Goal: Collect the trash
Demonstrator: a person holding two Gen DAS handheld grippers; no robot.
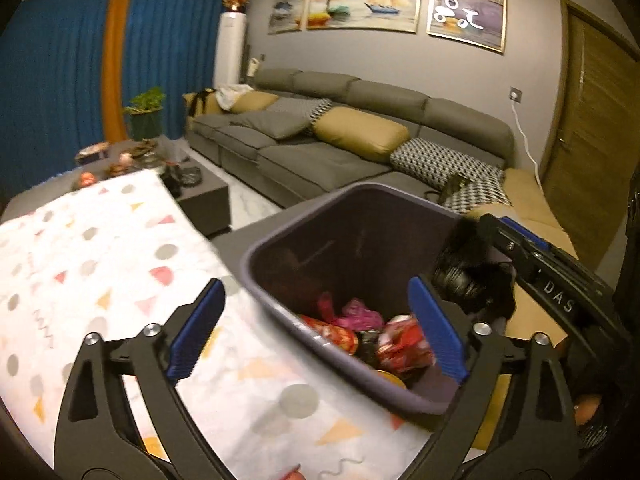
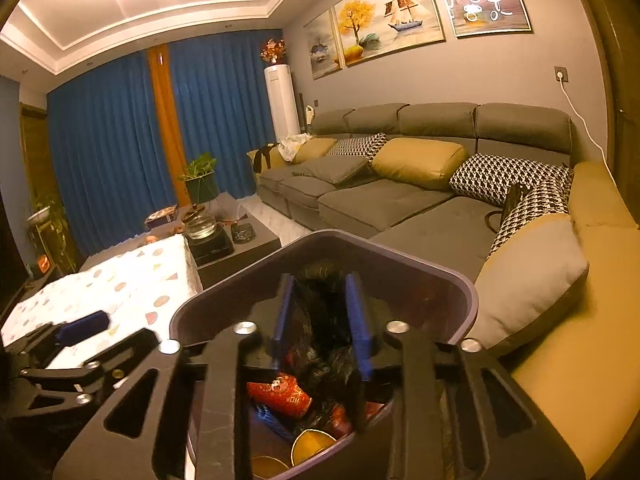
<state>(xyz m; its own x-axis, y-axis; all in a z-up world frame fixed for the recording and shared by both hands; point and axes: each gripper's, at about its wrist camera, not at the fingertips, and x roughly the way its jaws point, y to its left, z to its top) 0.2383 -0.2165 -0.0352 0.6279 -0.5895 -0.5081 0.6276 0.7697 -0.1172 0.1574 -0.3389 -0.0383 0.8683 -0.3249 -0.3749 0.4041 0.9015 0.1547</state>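
A black furry clump (image 2: 326,320) hangs lengthwise between the parted blue pads of the right gripper (image 2: 322,322) over the open bin (image 2: 460,280); whether the pads grip it cannot be told. The left gripper (image 1: 316,332) gapes wide and empty beside the bin's near rim, above a patterned cloth (image 1: 100,260). Red wrappers (image 1: 400,344) lie in the bin; a grey sofa (image 2: 380,200) stands behind.

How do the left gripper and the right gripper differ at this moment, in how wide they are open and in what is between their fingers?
The left gripper has its jaws spread wide, while the right gripper stands narrower. Nothing sits between the left gripper's fingers, but a black furry thing hangs between the right gripper's fingers; whether they press it is unclear. The left gripper straddles the bin's near wall, the right gripper is over its inside. Both have blue pads.
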